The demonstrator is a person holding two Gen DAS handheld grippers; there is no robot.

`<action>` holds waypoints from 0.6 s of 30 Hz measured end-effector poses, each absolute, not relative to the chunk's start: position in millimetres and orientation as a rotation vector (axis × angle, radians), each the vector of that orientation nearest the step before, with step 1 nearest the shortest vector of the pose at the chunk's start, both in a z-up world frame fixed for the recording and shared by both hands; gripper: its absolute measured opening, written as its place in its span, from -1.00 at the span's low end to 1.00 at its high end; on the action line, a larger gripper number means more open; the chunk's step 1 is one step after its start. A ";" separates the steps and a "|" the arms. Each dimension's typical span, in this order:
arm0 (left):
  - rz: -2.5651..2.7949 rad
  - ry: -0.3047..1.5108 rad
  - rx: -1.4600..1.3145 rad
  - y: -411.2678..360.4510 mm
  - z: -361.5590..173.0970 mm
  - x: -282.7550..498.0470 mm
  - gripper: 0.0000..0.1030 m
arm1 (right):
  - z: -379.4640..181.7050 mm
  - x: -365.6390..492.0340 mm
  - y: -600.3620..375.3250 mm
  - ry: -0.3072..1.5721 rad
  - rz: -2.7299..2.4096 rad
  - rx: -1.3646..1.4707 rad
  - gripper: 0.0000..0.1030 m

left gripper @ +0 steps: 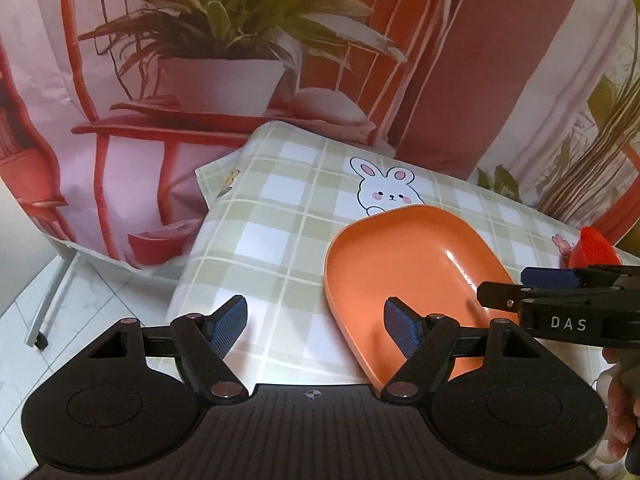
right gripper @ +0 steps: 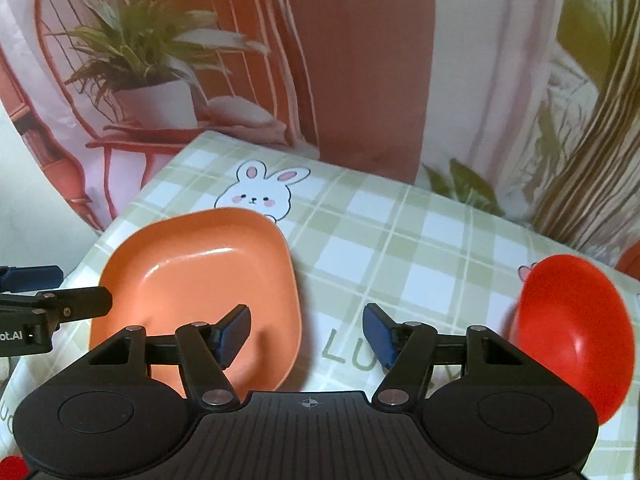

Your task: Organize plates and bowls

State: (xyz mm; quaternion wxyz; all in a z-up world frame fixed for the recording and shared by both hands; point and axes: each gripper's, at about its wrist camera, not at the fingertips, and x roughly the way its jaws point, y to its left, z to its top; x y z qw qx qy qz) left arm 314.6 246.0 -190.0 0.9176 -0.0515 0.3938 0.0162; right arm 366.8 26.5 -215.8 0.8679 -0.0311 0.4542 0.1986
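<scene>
An orange square plate (left gripper: 404, 280) lies on the checked tablecloth (left gripper: 280, 240); it also shows in the right wrist view (right gripper: 200, 280). A red bowl (right gripper: 572, 328) sits to its right, and only its edge (left gripper: 592, 246) shows in the left wrist view. My left gripper (left gripper: 316, 324) is open, its right finger over the plate's near left part. My right gripper (right gripper: 306, 332) is open, its left finger above the plate's near right corner. Neither gripper holds anything. The right gripper's fingers (left gripper: 552, 280) reach over the plate's right side.
A printed backdrop with a potted plant and red chair (left gripper: 224, 72) hangs behind the table. The table's left edge drops to a white tiled floor (left gripper: 80, 300). A small red thing (right gripper: 10, 468) shows at the bottom left of the right wrist view.
</scene>
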 end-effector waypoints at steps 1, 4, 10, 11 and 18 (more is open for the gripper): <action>0.033 0.814 -0.103 244.3 -191.3 318.4 0.39 | -217.5 368.3 27.3 0.958 0.414 -0.062 0.09; 0.027 0.834 -0.120 244.8 -195.4 322.2 0.26 | -222.5 371.3 28.7 0.980 0.413 -0.045 -0.04; 0.008 0.870 -0.113 244.3 -204.3 327.6 -0.40 | -225.0 370.0 29.9 0.989 0.411 -0.045 -0.38; 0.000 0.864 -0.108 243.6 -203.9 326.4 -0.46 | -225.2 369.7 29.7 0.993 0.411 -0.042 -0.45; 0.007 0.861 -0.061 234.0 -200.3 318.9 -0.74 | -223.7 364.5 28.9 1.010 0.435 -0.013 -0.85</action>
